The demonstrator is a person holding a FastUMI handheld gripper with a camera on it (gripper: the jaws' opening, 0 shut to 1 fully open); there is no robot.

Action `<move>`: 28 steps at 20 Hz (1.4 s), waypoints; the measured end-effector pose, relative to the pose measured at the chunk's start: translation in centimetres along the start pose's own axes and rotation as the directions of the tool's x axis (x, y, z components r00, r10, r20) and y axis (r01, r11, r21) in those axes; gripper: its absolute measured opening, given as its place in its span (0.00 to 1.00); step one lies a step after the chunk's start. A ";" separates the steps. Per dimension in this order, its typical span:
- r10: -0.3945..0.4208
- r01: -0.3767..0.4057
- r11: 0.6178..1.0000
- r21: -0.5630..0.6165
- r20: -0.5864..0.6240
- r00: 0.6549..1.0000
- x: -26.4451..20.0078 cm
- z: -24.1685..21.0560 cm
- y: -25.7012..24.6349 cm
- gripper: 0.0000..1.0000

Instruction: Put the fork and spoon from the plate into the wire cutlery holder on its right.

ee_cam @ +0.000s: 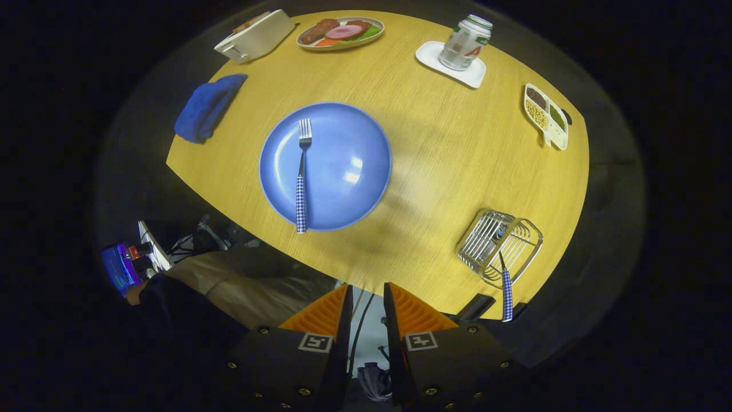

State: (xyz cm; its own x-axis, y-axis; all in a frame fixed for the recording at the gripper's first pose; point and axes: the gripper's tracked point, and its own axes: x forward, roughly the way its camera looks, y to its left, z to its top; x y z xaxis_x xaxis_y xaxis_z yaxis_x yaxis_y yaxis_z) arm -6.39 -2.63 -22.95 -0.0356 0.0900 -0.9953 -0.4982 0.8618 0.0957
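Currently the gripper (366, 306) is held off the tabletop (434, 171), jaws slightly parted, nothing gripped. Fork (301, 177) lies on the plate (349, 166); a checked handle (506, 294) already leans out of the wire cutlery holder (499, 247). Risk: holder could be tipped when the fork is dropped in.

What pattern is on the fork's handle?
Blue-and-white check, on the fork lying on the plate; gripper view.
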 end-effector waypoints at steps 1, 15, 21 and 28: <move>0.002 -0.001 1.000 -0.007 0.008 1.000 0.3 0.5 0.7 0.32; 0.052 -0.050 0.998 -0.045 0.042 0.998 5.8 6.3 8.1 0.32; 0.020 -0.020 0.998 -0.056 0.013 1.000 8.1 7.0 8.7 0.32; -0.005 0.004 0.999 -0.052 -0.017 1.000 10.6 8.0 8.9 0.32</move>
State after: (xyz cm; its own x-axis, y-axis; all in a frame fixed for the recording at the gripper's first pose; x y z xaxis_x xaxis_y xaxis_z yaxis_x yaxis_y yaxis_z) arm -4.32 10.00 -32.51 -0.0477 0.0777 -0.9958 -0.5424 0.8351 0.0912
